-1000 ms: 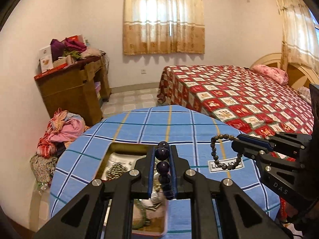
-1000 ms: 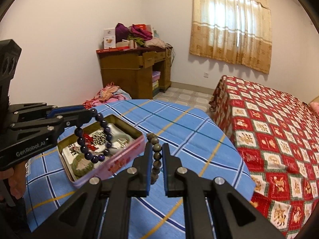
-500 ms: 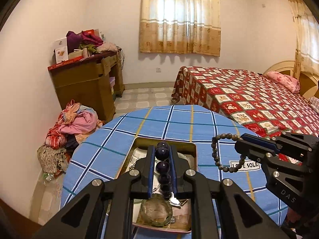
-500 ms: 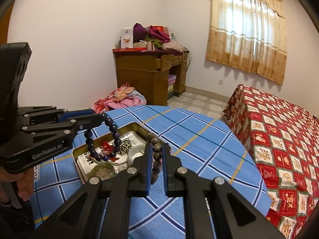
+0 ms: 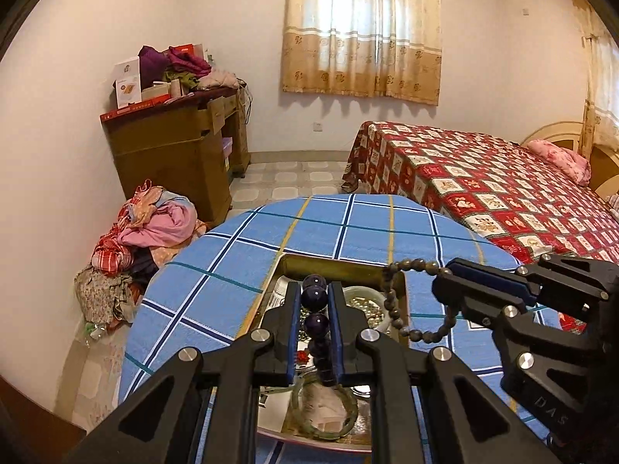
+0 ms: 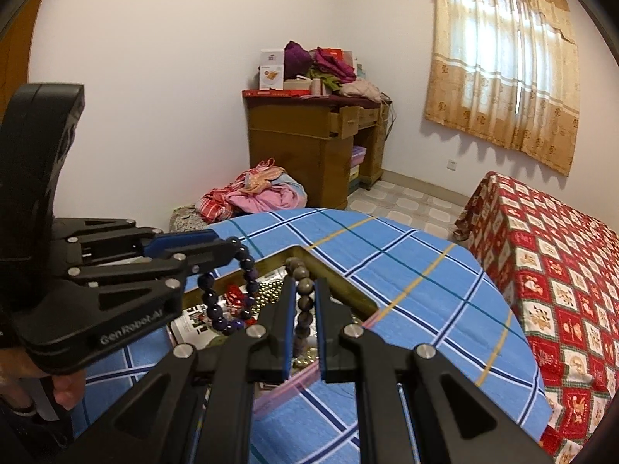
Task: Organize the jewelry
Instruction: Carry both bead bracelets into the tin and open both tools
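In the left wrist view, our left hand-held gripper (image 5: pixel 314 301) is closed down to a narrow gap on a bracelet of dark purple beads (image 5: pixel 315 319), the beads pinched in a line between the blue-lined fingers (image 5: pixel 293 328). It hangs over an open tin box (image 5: pixel 340 268) that sits on the table under a blue checked tablecloth (image 5: pixel 240 255). Inside the tin we see a green bangle (image 5: pixel 325 410) near the front, a heap of small metallic beads (image 5: pixel 363 307) farther back, and printed paper along the left wall. From the right side of this view our right hand-held gripper (image 5: pixel 439 286) reaches in, clamped on a bracelet of smaller grey-brown beads (image 5: pixel 398 309) whose loop dangles over the tin's right rim. A bed with a red patterned cover (image 5: pixel 483 189) stands beyond the table. In the right wrist view, the right hand-held gripper (image 6: pixel 303 290) is nearly fully closed on the grey-brown bracelet (image 6: pixel 303 282), its beads stacked upright between the fingers above the tin's near corner (image 6: pixel 348 297). The left hand-held gripper (image 6: pixel 228 245) comes in from the left with the purple bracelet (image 6: pixel 232 301) hanging as an open loop over the tin's contents, close to a small red item (image 6: pixel 234 294). A wooden desk (image 6: pixel 309 143) piled with clothes and boxes stands against the far wall.
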Tool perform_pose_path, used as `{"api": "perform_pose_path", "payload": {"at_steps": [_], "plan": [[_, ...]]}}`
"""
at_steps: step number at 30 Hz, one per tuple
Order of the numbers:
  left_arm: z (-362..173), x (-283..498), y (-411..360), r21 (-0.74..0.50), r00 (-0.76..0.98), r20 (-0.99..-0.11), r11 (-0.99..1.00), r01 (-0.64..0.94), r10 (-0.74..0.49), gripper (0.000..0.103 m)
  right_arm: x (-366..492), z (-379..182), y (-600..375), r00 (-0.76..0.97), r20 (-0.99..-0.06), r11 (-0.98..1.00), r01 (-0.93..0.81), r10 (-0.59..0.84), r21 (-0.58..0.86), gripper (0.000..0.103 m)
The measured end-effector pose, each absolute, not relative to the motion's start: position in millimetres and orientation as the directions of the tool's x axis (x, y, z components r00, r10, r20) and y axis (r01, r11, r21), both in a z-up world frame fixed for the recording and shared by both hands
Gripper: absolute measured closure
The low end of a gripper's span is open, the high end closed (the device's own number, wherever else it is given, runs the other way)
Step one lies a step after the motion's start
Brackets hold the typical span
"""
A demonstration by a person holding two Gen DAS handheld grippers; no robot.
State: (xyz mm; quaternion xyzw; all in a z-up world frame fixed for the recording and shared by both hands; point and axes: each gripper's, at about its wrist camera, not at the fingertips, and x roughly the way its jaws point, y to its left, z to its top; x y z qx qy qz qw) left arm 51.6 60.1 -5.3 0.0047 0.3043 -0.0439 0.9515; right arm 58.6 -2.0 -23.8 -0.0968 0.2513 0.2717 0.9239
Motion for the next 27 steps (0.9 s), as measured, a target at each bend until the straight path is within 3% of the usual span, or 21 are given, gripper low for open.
{"api": "perform_pose_path", "payload": {"at_steps": [27], "plan": [[-39.9, 74.1, 75.5, -0.032, 0.758, -0.649, 0.998, 0.059, -0.066, 0.089, 86.7, -63.4, 25.9, 0.666, -0.591, 0.823, -0.568, 0.456, -0.005, 0.092]]}}
